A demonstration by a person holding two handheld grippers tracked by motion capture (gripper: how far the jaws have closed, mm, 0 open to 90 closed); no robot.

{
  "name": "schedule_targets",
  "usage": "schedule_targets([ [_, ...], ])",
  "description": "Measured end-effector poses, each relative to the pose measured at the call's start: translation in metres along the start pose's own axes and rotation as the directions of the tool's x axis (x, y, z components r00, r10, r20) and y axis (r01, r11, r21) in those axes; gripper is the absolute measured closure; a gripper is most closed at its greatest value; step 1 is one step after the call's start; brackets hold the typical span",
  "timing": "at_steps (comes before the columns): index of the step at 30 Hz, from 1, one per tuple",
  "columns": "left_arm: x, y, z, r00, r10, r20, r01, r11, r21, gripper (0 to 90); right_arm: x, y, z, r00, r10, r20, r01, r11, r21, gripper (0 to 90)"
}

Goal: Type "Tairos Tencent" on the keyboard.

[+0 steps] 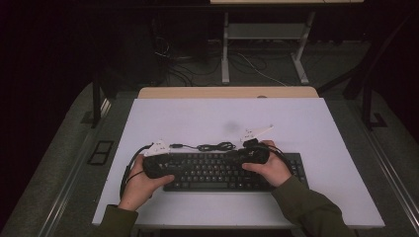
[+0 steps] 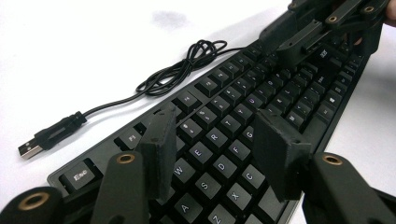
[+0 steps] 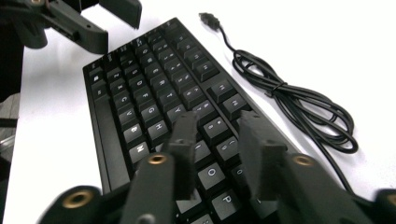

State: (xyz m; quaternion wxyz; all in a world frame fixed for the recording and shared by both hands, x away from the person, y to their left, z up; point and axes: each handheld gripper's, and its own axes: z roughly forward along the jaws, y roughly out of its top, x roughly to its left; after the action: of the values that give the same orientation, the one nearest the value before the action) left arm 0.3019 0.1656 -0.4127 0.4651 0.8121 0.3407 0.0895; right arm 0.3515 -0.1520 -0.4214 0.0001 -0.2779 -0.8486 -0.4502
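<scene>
we held both tongs over the keyboard (image 1: 232, 171), which lay on the desk (image 1: 197, 118) near us, cable (image 1: 212, 146) coiled behind it. left tongs (image 2: 219, 144) stood apart, empty; right tongs (image 3: 219, 140) likewise apart, gripping nothing.

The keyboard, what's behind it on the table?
Behind the keyboard lies its black cable, bundled in a loop, ending in a USB plug on the white table. Where the cable joins the keyboard is hidden.

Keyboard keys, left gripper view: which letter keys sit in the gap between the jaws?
On the keyboard, the D key and the F key lie in that gap. W sits beside the left jaw, half hidden; Esc lies far outside.
</scene>
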Motion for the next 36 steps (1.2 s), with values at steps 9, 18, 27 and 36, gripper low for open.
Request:
schedule_targets([
  [9, 0.001, -0.003, -0.001, 1.0000, 0.005, 0.007, -0.005, 0.9999, 0.015, 59.2, -0.002, -0.001, -0.001, 1.0000, 0.005, 0.001, -0.005, 0.999, -0.049, 49.5],
  [18, 0.001, -0.007, 0.001, 0.9998, 0.008, 0.018, -0.009, 0.9981, 0.062, 72.6, -0.003, -0.002, -0.001, 0.9999, 0.013, 0.005, -0.013, 0.998, -0.061, 44.4],
  [27, 0.006, -0.011, 0.001, 0.9999, -0.010, 0.008, 0.009, 0.9953, 0.097, 89.0, -0.003, -0.002, -0.001, 0.9999, 0.012, 0.003, -0.012, 0.998, -0.062, 43.9],
  [36, 0.006, -0.012, 0.005, 0.9993, -0.036, 0.012, 0.034, 0.9936, 0.107, 89.3, -0.003, -0.002, -0.001, 0.9999, 0.011, 0.004, -0.011, 0.998, -0.061, 43.9],
])
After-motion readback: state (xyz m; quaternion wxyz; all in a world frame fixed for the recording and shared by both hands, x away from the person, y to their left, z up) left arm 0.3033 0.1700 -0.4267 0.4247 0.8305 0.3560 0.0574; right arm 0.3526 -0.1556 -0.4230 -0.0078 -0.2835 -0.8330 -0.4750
